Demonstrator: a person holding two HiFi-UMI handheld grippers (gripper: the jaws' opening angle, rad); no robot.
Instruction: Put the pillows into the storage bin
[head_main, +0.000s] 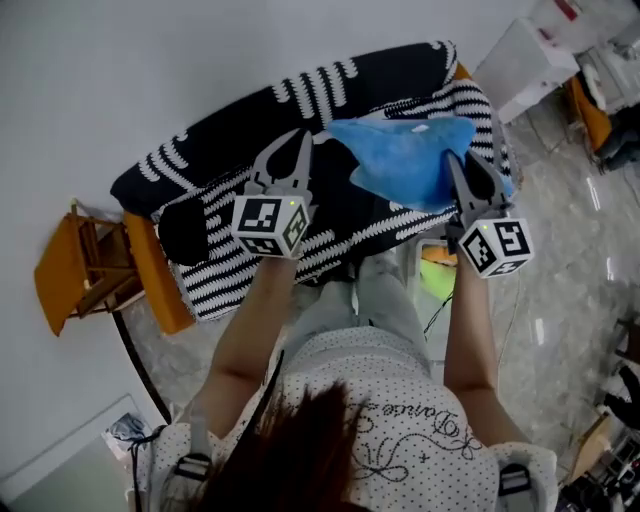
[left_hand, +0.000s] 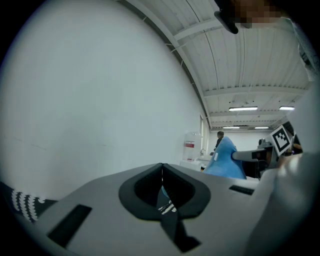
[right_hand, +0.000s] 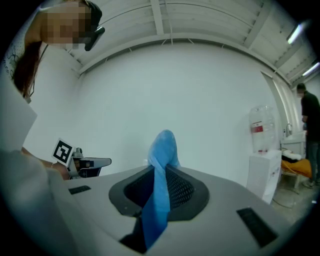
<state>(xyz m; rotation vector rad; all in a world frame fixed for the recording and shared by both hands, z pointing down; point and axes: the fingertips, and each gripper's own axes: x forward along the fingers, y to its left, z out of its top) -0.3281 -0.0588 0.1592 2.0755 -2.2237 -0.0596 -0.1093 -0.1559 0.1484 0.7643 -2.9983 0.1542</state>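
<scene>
Tongs on both sides are clenched on fabric: the left tongs (head_main: 302, 137) pinch the striped pillow (head_main: 230, 140), the right tongs (head_main: 456, 160) grip the blue pillow (head_main: 400, 160).

Bright, even light from ceiling strips (left_hand: 243, 108) (fisheye-dark corners in both gripper views).

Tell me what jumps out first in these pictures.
A big black-and-white striped knitted pillow fills the middle of the head view, pinched by the shut left gripper. Lying against it on the right, a bright blue fabric pillow is clamped at its edge by the right gripper.
</scene>
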